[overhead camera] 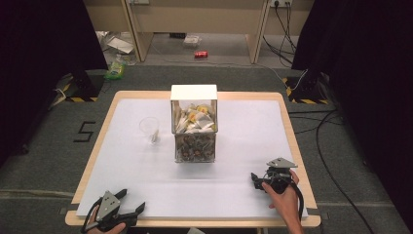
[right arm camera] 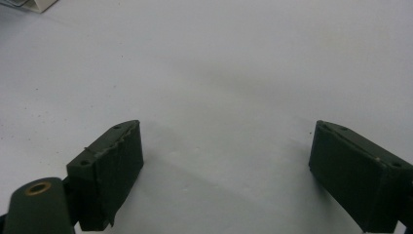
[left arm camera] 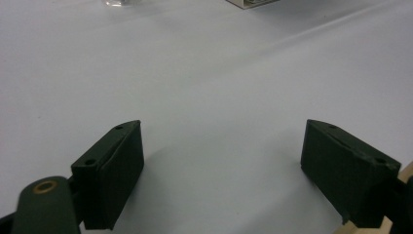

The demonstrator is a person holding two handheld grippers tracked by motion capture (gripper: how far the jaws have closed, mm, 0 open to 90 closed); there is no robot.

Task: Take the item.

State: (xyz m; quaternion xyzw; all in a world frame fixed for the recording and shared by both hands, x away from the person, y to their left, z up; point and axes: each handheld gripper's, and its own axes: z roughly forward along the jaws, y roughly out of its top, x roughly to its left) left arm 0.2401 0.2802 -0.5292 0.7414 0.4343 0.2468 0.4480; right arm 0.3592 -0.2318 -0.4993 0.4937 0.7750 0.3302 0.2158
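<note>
A clear two-tier box (overhead camera: 194, 127) with a white lid stands at the middle of the table. Its upper tier holds pale sachets and its lower tier holds darker ones. Just to its left is a clear plastic cup (overhead camera: 149, 128). My left gripper (overhead camera: 131, 200) rests open at the front left edge, jaws wide apart over the bare sheet (left arm camera: 222, 131). My right gripper (overhead camera: 255, 181) is held at the front right, also open with nothing between its jaws (right arm camera: 226, 130). The cup's base (left arm camera: 117, 2) and a corner of the box (left arm camera: 251, 3) show at the top of the left gripper view.
A white sheet (overhead camera: 243, 141) covers the wooden table. A corner of the box (right arm camera: 34, 5) shows at the top left of the right gripper view. Beyond the table lie floor clutter, a red can (overhead camera: 200, 54) and cables (overhead camera: 321, 136).
</note>
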